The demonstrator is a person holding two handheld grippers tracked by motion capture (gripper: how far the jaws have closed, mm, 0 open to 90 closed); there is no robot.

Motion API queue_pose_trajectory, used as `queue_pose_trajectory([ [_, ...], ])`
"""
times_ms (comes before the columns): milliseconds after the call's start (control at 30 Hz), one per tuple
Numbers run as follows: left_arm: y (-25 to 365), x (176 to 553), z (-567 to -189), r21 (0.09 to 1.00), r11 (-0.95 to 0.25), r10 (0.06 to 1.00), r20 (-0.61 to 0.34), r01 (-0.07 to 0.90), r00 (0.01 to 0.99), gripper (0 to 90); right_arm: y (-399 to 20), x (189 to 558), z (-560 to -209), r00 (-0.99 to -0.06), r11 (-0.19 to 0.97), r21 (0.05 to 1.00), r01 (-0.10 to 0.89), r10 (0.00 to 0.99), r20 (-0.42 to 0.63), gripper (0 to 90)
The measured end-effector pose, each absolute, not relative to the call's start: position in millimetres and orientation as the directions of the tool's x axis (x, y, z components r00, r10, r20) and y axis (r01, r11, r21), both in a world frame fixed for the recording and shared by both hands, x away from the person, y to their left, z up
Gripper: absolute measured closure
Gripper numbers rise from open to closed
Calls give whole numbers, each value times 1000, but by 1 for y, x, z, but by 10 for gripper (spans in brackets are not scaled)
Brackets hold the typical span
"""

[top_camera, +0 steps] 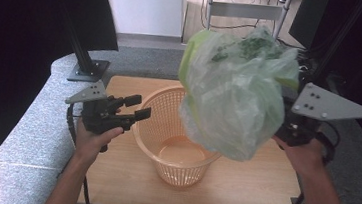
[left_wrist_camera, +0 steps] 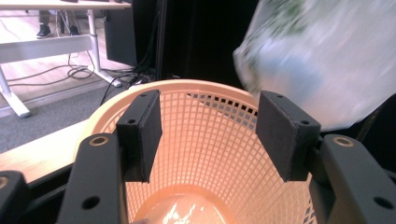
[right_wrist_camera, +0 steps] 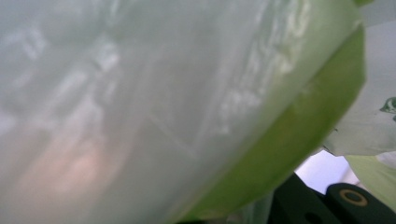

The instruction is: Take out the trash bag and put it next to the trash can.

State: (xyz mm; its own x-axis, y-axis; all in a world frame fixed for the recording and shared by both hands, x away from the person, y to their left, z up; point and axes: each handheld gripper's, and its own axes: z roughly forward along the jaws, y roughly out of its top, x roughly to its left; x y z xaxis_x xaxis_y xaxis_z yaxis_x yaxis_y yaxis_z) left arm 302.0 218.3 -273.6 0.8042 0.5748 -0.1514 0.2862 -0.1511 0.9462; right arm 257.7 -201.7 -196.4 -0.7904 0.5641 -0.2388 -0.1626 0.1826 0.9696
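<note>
Wooden tabletop point(top_camera: 256, 189) under us, grey carpet round it, dark screens both sides, desk legs and cables at the back. We've got an orange mesh basket point(top_camera: 154, 110) standing upright approx mid-table, open end up, nothing inside that we can see.

Left gripper point(top_camera: 134, 107) sits just left of the basket rim, level w/ it, pointing across at it. Its jaws stand apart, nothing between them. In the left gripper view we look through that gap, between the two black pads point(left_wrist_camera: 140, 133), straight down into the basket point(left_wrist_camera: 210, 154), w/ its glossy floor showing at the bottom.

Right hand point(top_camera: 303, 155) is up at the right edge, w/ the grey three-cornered plate point(top_camera: 327, 103) on top of its gripper. We're holding a translucent green plastic bag point(top_camera: 235, 94) there, lifted clear of the table, hanging over the basket's right half and covering that part of the rim. Right gripper's jaws are hidden behind the plastic, but they're closed on the bag's right side. In the right gripper view the bag point(right_wrist_camera: 163, 102) presses right up to the lens, blurred, w/ a brighter green fold point(right_wrist_camera: 299, 140) running down at the right.
</note>
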Motion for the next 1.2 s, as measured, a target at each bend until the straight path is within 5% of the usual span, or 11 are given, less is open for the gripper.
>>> queue_pose_trajectory([
  [567,224,302,-281,947,-151,580,-148,285,801,406,-278,233,-208,-712,183,973,-139,665,-226,881],
  [1200,230,304,-293,939,-148,592,-168,311,788,396,-286,290,-355,-690,164,977,139,724,-24,875],
])
